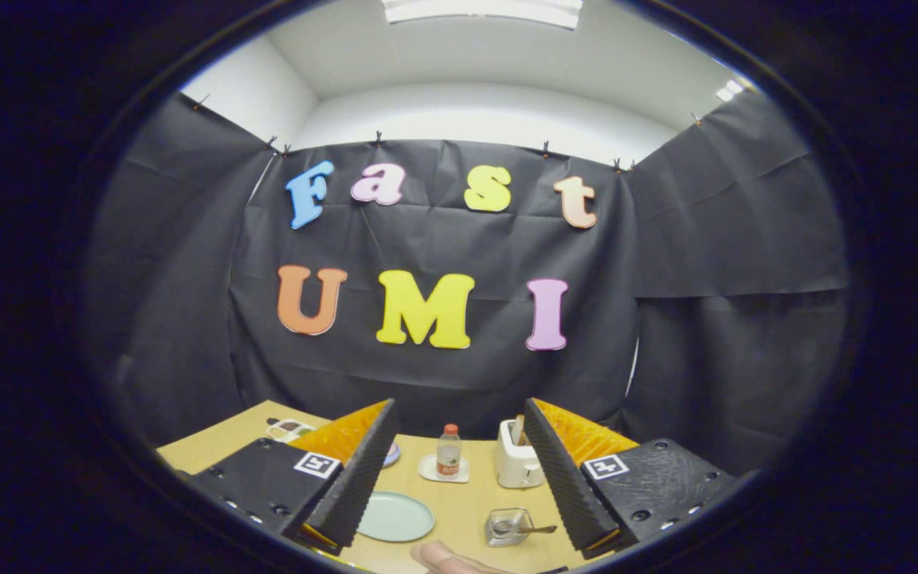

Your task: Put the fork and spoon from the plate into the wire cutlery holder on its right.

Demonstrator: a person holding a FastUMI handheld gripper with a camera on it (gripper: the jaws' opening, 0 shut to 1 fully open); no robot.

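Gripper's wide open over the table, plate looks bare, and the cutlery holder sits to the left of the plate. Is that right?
Not quite. The gripper view shows the cutlery holder to the right of the plate, not the left. The rest holds: the gripper is wide open over the table, and the plate looks bare.

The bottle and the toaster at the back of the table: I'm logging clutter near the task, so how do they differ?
The bottle is slim, clear, red-capped; the toaster is broad, boxy, white. The bottle stands on a small white coaster; the toaster sits directly on the table. The open gripper's finger partly hides the toaster, while the bottle shows whole between the fingers. Both stand upright beyond the plate.
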